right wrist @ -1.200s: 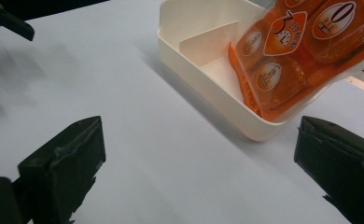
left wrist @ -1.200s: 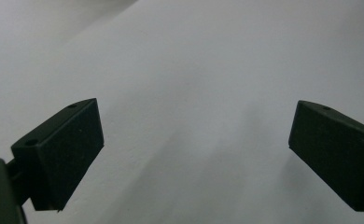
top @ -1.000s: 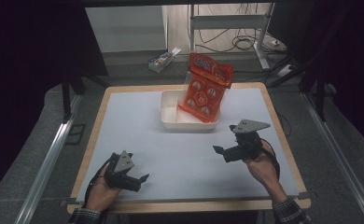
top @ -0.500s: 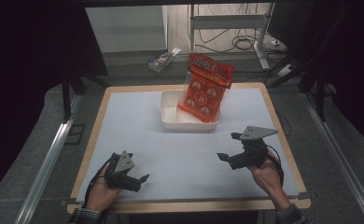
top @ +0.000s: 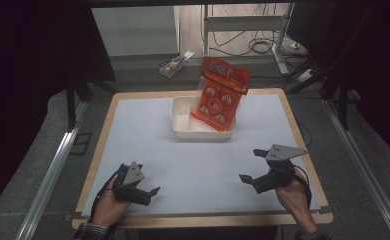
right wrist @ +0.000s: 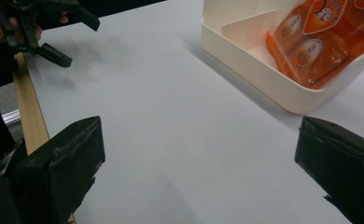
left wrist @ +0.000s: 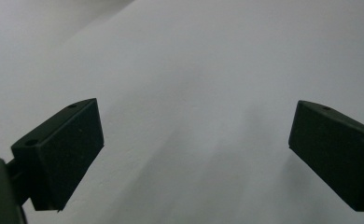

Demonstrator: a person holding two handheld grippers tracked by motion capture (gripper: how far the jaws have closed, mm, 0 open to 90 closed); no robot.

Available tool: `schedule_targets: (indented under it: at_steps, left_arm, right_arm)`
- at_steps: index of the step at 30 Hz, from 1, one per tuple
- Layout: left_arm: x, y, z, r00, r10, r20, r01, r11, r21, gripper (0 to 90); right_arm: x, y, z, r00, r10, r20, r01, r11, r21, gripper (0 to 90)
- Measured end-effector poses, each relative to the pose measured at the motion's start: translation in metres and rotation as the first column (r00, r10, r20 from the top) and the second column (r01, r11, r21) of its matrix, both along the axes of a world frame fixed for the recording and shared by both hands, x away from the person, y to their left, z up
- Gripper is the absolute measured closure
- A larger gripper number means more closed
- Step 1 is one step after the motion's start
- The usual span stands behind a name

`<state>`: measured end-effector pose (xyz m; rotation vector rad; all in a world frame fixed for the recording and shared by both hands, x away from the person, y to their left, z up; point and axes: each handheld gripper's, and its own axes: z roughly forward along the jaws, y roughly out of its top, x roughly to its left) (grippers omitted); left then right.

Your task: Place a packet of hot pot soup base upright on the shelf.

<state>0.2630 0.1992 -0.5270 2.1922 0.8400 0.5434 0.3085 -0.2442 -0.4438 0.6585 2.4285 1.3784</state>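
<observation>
A white bin (top: 185,125) stands at the far middle of the white table (top: 148,130). An orange snack bag (top: 220,95) leans upright in its right part, sticking out above the rim. My left gripper (top: 148,180) rests open at the near left, its jaws wide apart over bare tabletop (left wrist: 194,70). My right gripper (top: 249,165) is open at the near right, well short of the bin, with nothing between its jaws. The right gripper view looks past its own gripper (right wrist: 199,154) to the bin (right wrist: 259,70), the bag (right wrist: 320,46) and the left gripper (right wrist: 45,28).
The table has a wooden edge (top: 103,145). On the floor beyond it lie a small box (top: 175,62) and cables (top: 263,45), near metal stand legs (top: 280,35). A metal rail (top: 53,170) runs along the left side.
My right gripper has drawn back from near the bin toward the near right edge, staying open. The left gripper, the bin and the bag have not moved.
</observation>
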Motion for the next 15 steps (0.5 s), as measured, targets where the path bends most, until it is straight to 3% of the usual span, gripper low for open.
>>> schedule_targets:
  at_steps: [7,15]
  left_arm:
    - [0.0,0.0,0.0,1.0,-0.001,0.0,0.001,1.0,0.002,3.0]
    - [0.0,0.0,0.0,1.0,-0.001,0.0,0.001,1.0,0.004,3.0]
  right_arm:
    - [-0.008,-0.013,-0.002,0.9991,-0.043,0.005,0.043,0.9988,0.021,1.2]
    - [-0.015,-0.025,-0.006,0.9949,-0.099,0.02,0.098,0.9951,0.013,0.8]
